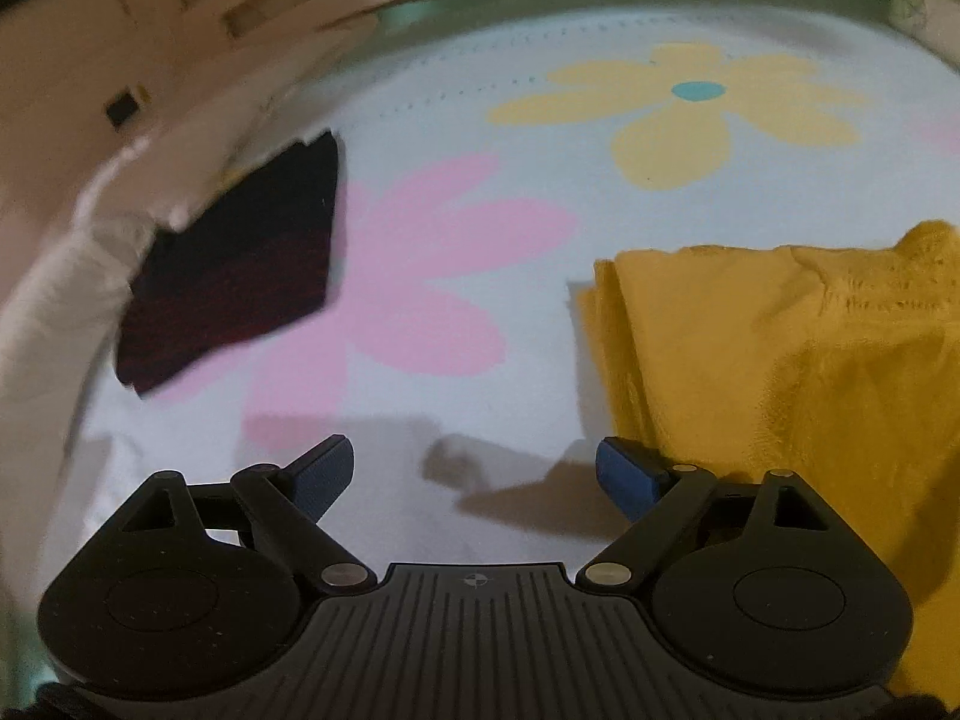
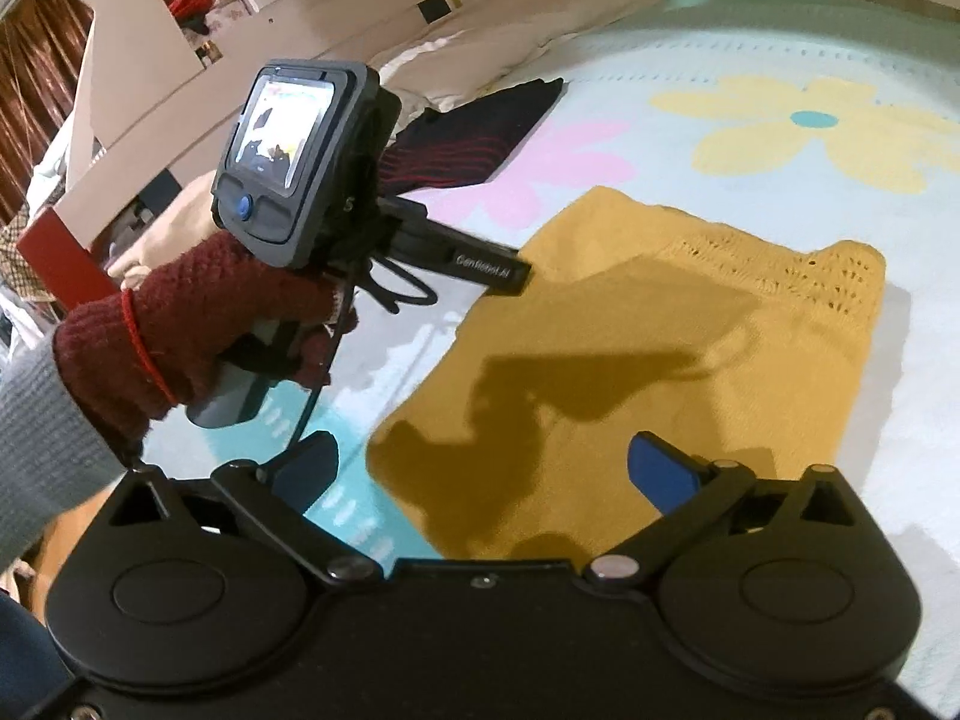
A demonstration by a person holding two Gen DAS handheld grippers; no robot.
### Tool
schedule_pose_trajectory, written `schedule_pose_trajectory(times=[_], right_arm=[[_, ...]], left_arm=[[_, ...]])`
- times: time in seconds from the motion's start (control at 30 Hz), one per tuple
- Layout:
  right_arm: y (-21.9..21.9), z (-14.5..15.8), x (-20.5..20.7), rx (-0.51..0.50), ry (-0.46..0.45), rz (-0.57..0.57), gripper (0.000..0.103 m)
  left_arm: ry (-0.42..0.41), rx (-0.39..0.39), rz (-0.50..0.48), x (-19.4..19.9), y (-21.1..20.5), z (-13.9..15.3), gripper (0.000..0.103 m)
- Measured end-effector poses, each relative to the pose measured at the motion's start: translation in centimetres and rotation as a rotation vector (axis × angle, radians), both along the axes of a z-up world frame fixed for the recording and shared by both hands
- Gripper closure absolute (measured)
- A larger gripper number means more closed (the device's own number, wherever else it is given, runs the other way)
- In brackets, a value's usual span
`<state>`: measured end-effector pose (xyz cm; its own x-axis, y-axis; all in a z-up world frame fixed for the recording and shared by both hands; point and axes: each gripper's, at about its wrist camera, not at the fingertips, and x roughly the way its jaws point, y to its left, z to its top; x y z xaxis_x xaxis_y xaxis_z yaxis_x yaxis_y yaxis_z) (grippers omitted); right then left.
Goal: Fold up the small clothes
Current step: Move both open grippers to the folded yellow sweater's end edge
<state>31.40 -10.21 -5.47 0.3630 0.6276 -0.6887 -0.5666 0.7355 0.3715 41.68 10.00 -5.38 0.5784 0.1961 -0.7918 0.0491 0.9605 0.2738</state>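
A bed fills the room's middle, covered in a pale blue sheet printed with big pink and yellow flowers. A mustard knit lies flat on it, partly folded, its lacy edge toward the far side. Beyond it, near the pillows, a dark striped cloth sits already folded, well apart from the knit. A person in a red glove holds the left tongs over bare sheet just beside the knit's near-left edge, spread wide and holding nothing. The right tongs hover above the knit's near corner, also wide open and empty. The risk I see: the soft knit may bunch or drag if only one layer is pinched, skewing the fold.
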Motion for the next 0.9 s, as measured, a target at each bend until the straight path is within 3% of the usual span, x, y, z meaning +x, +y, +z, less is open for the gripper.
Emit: schedule_pose_trajectory(times=[0.17,0.27,0.37,0.47,0.67,0.8,0.9], right_arm=[[1.6,-2.6,0.0,-0.076,0.048,0.059,0.0],[3.0,-3.6,-0.7,-0.042,0.038,0.137,0.0],[3.3,-3.4,-0.5,0.035,0.082,0.175,0.0],[2.8,-2.3,-0.4,0.035,0.057,0.191,0.0],[-1.5,0.7,1.2,0.082,-0.023,0.005,0.0],[-3.8,1.0,2.1,0.119,-0.042,-0.128,0.0],[-4.1,0.6,2.4,0.1,-0.05,-0.166,0.0]], left_arm=[[-0.024,-0.078,0.013,0.1,0.4,1.3,0.015],[-0.025,-0.126,-0.005,0.2,0.1,1.8,0.014],[-0.014,-0.179,-0.026,0.0,-0.4,1.9,0.014],[-0.012,-0.218,-0.056,-0.5,-1.0,2.3,0.014],[-0.045,-0.209,-0.098,-0.6,-2.3,3.2,0.014],[-0.08,-0.148,-0.068,-0.2,-2.1,3.8,0.014],[-0.108,-0.158,-0.039,-0.1,-1.6,3.9,0.014]])
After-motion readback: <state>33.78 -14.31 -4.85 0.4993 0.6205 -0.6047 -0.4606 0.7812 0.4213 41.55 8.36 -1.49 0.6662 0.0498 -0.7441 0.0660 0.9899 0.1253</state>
